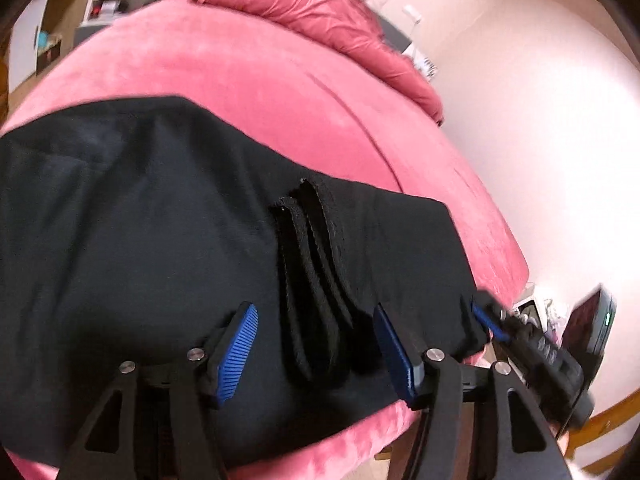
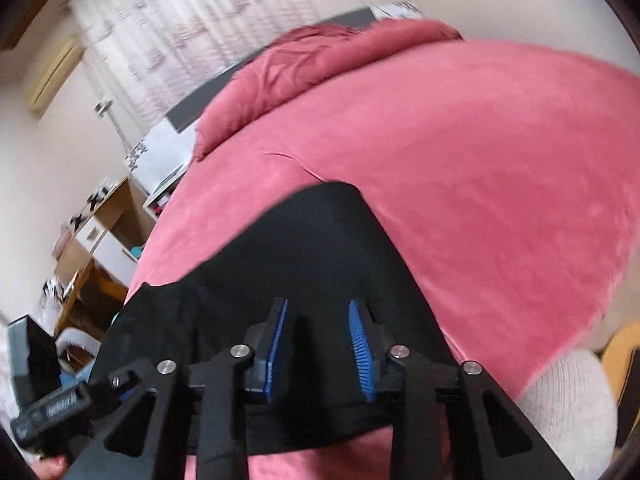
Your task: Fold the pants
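On the pink bed (image 1: pixel 248 72), we hover both grippers, left gripper (image 1: pixel 320 344) and right gripper (image 2: pixel 318 344), jaws apart and empty, over black pants (image 1: pixel 140 208) already folded over, smoothing likely remaining.

Your bed (image 1: pixel 208 60) is carrying black pants (image 1: pixel 140 220) lying flat on its pink cover, a rumpled pink quilt (image 1: pixel 320 8) bunching beyond

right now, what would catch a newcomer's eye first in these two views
The black pants stand out first, spread flat on the pink bed near its front edge, with a ridge of stacked hems running toward the camera. Next come the blue-padded grippers low in each view: the left gripper stands wide open astride that ridge, and the right gripper hangs narrower over plain black cloth, gripping nothing. A bunched pink duvet lies at the far end.
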Available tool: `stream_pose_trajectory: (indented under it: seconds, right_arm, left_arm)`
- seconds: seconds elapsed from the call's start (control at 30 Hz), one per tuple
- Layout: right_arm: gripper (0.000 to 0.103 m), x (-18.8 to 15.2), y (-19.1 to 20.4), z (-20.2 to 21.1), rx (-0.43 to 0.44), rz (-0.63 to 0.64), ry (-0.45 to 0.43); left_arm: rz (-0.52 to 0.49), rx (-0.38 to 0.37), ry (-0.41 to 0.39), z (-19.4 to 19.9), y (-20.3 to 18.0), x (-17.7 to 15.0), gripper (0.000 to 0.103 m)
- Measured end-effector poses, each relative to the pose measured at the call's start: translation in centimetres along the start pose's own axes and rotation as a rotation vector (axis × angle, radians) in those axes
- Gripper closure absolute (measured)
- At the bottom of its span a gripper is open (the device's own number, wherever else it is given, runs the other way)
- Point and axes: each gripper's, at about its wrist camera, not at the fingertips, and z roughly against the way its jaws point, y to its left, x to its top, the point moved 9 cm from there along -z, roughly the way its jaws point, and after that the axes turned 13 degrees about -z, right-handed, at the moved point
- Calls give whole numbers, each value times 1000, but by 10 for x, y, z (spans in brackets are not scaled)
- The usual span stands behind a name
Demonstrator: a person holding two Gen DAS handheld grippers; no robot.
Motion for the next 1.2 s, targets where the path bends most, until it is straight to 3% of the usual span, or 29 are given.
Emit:
stream_pose_trajectory:
  seconds: [0.1,0.17,0.2,0.3,0.47,0.57,0.73,1.0,1.2]
  right_arm:
    - [76,-1,2,-4,10,-6,11]
    - [73,-3,5,-2,21,19,11]
    - [73,-4,5,-2,15,31,10]
    - [73,2,8,-3,31,40,3]
    - [73,3,21,11,80,60,-32]
    - [73,-2,28,1,84,76,3]
    - [73,-19,29,-15,64,114,70]
    - [71,-29,26,-32,-10,184,89]
    - [71,-27,23,-32,8,161,92]
  left_arm:
    - [73,-27,54,-23,1,5,44]
    - [115,-32,58,-30,3,8,57]
    - [135,-49,56,-31,2,10,76]
    - [132,-71,54,-28,-3,17,86]
    - [109,-107,-47,7,-5,33,87]
    - [102,-57,-33,7,7,27,87]
    - [179,-30,6,-17,32,-3,87]
    - [113,-6,-12,-24,26,6,80]
    - [105,19,-21,0,38,7,73]
